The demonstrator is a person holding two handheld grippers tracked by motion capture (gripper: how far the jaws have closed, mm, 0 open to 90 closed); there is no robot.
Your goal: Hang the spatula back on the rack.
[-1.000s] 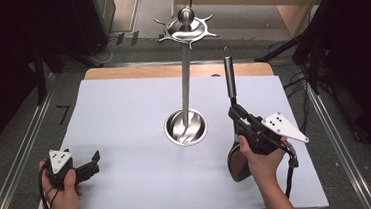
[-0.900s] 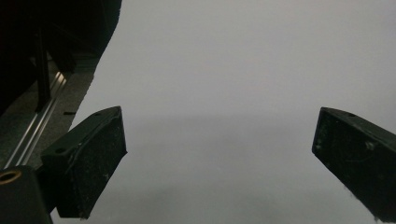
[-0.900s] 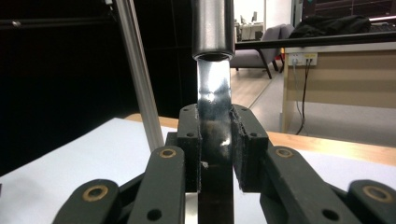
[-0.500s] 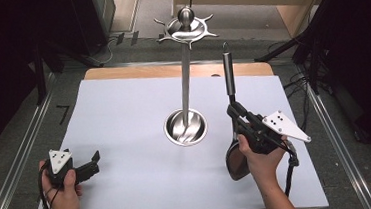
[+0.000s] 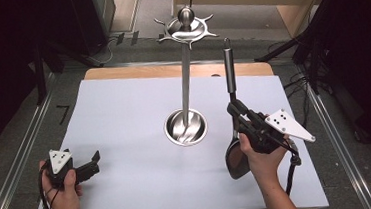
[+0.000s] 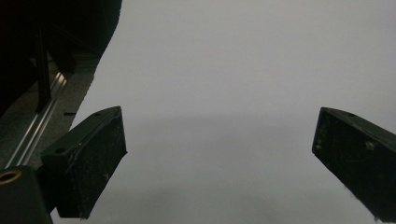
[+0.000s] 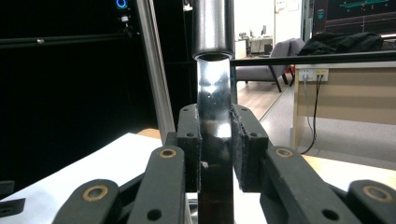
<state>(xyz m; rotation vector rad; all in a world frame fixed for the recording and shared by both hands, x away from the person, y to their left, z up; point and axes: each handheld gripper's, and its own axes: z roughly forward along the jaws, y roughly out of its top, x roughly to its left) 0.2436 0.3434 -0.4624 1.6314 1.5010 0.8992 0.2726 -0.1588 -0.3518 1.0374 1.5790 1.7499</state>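
High view: the right gripper [image 5: 237, 111] sits right of centre in the frame, held by the person's right hand [image 5: 260, 154] coming up from the lower edge. Its fingers are clamped on the dark neck of a spatula [image 5: 232, 108], just below the steel handle. The spatula stands nearly upright in the picture, its handle tip pointing to the upper part of the frame and its dark blade low, beside the hand, over the white surface [image 5: 124, 114].

Just left of the spatula stands a steel utensil stand [image 5: 185, 79]: a round dish-shaped base at frame centre, a thin pole, and a hooked crown at top centre. Spatula and stand are near each other but apart.

Right gripper view: the two black fingers [image 7: 189, 140] press on either side of the spatula's glossy neck [image 7: 214, 135], with the tubular handle rising above them and the stand's pole [image 7: 154, 70] behind at left.

Left gripper [image 5: 90, 164] rests at lower left of the high view, in the left hand [image 5: 62, 194]. Left gripper view shows its fingers [image 6: 95, 154] wide apart over bare white surface.
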